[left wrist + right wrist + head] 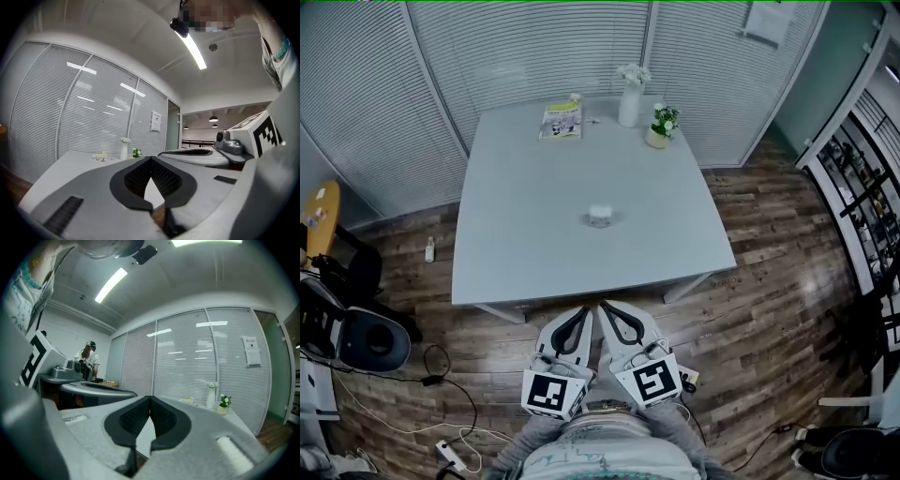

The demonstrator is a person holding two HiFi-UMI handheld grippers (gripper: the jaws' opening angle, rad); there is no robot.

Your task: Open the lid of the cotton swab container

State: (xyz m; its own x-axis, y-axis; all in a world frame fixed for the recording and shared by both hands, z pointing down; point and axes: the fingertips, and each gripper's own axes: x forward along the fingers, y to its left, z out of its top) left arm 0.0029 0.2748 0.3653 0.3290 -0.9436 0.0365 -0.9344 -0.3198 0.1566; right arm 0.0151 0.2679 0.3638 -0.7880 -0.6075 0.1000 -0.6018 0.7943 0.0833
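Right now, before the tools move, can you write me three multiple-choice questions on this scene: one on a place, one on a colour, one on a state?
1. Where is the small white container?
A. Near the middle of the table
B. On the floor
C. At the far edge

2. What colour is the vase?
A. Red
B. White
C. Black

3. How do the left tool and the right tool stand?
A. Both open
B. Left shut on the container
C. Both shut, empty

Answers:
1 A: it sits alone near the middle.
2 B: the head view shows it white.
3 C: in each tool's own view the pads meet with nothing between.
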